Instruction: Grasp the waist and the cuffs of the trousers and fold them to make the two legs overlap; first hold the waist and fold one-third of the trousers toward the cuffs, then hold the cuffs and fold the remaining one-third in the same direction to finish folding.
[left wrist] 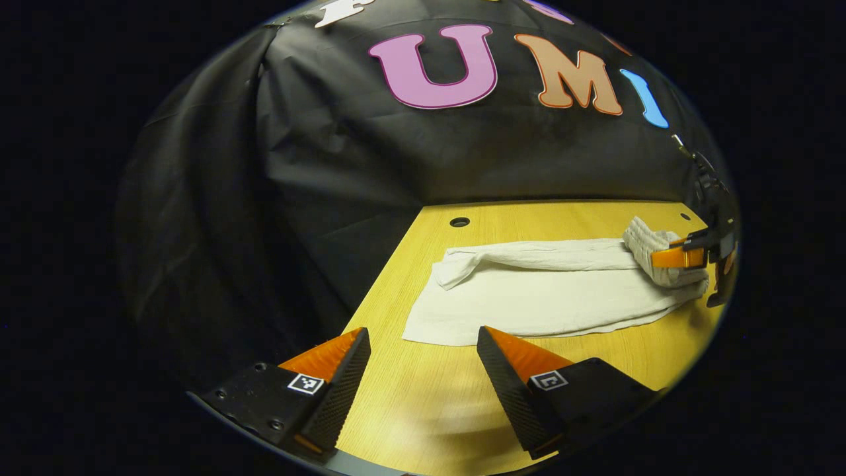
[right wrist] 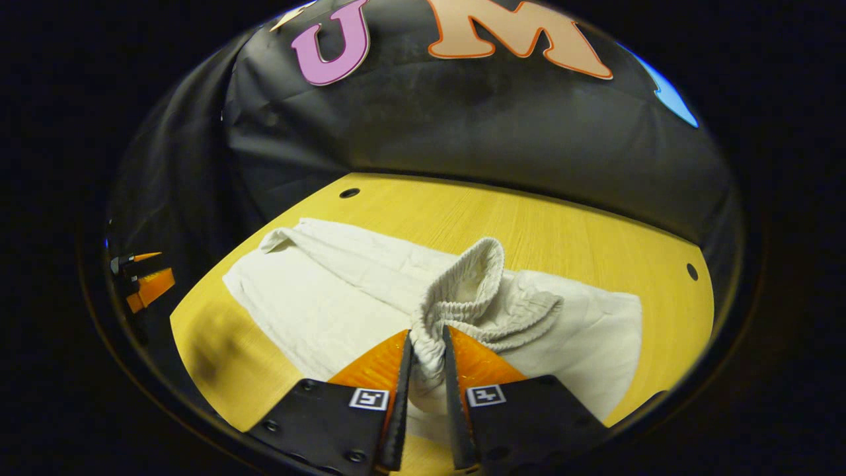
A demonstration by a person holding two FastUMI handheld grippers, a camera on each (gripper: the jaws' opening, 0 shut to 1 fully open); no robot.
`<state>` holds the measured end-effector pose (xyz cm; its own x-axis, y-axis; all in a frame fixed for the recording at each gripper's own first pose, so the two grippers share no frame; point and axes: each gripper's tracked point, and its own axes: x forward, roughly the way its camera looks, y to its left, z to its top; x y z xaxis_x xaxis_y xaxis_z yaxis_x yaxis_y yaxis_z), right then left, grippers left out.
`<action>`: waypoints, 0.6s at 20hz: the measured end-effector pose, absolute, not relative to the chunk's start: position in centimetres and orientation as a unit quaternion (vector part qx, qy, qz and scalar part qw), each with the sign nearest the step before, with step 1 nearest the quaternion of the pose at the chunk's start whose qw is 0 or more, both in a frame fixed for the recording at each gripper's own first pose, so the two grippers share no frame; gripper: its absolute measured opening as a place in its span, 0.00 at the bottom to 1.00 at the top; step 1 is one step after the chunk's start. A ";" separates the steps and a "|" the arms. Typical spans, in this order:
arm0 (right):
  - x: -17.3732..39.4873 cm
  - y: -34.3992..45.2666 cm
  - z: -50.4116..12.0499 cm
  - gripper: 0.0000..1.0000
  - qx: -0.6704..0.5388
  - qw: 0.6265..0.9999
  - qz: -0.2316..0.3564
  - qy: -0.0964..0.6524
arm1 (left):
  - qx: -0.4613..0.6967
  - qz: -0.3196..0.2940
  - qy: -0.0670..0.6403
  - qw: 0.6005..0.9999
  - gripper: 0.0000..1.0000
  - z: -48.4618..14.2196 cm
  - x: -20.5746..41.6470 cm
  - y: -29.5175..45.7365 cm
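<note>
— On the wooden tabletop [left wrist: 410, 423]: what lies there?

— Cream trousers [left wrist: 529, 301], stretched along the far half, legs overlapped; cuffs [left wrist: 456, 268] toward the booth's corner.

— Right claw [right wrist: 427, 350]?

— Clamped on the elastic waist [right wrist: 462, 297], both fingers pressing the gathered band, which stands bunched and lifted above the legs. Same grip seen from the left gripper view, at the far end of the cloth.

— Left claw [left wrist: 423, 340]?

— Jaws spread wide, gripping nothing, hanging over bare wood just short of the trousers' near edge.
</note>
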<state>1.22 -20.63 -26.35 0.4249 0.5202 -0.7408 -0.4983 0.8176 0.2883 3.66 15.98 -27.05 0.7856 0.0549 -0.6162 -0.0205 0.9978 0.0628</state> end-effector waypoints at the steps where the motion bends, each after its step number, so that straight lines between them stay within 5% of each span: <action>1: 0.8 -20.6 -27.1 0.32 0.014 0.839 0.310 0.447 | 0.024 0.019 0.328 0.944 0.97 -27.3 3.7 16.0; 2: 0.8 -20.8 -27.2 0.44 0.010 0.837 0.315 0.447 | 0.022 0.017 0.330 0.943 0.97 -27.6 3.9 16.0; 5: 0.7 -21.6 -26.2 0.98 -0.004 0.837 0.328 0.437 | 0.014 0.013 0.335 0.942 0.96 -28.6 4.7 16.1; 12: 0.5 -24.9 -24.3 0.92 -0.015 0.852 0.301 0.428 | -0.077 0.002 0.355 0.932 0.97 -32.6 8.5 16.9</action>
<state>0.46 -24.85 -24.26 0.4533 0.4995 -0.7382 -0.5256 0.8187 0.2312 8.48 16.92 -32.63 0.7475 -0.0508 -0.6624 -0.0588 0.9881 -0.1421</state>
